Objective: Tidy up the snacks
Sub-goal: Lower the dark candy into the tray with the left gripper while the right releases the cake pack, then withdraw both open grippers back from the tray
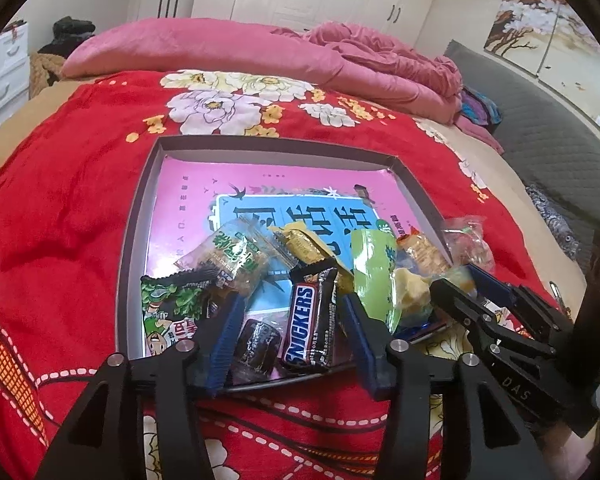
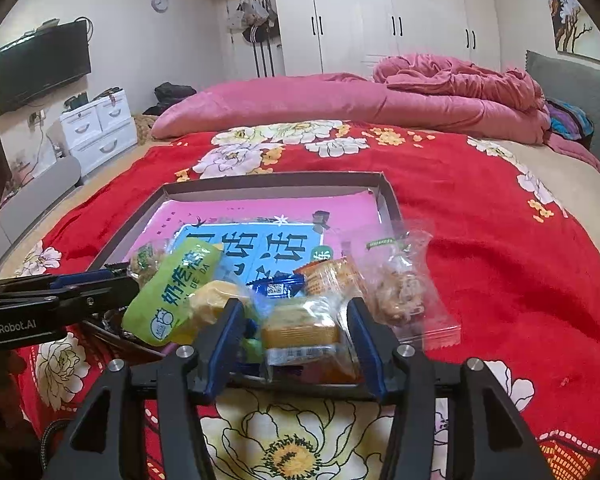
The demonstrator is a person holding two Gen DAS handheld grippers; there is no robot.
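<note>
Left wrist view showed a Snickers bar point(image 1: 311, 322) lying lengthwise toward the camera in the tray point(image 1: 134, 240), between the left gripper point(image 1: 290, 334)'s wide-spread fingers. The right gripper point(image 2: 296, 342), marked DAS, stood wide around a clear-wrapped cake point(image 2: 304, 332); "GenRobot.AI" was legible.

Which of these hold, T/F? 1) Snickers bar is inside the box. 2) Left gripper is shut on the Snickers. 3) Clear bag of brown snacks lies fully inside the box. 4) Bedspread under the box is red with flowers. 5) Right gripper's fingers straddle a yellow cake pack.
1) The Snickers bar lies in the box: true.
2) Left gripper shut on the Snickers: false. Its fingers are apart, the bar loose between them.
3) Clear bag fully inside the box: false. It hangs over the box's right edge onto the bedspread.
4) Bedspread red with flowers: true.
5) Right gripper open, fingers either side of the yellow cake pack: true.
</note>
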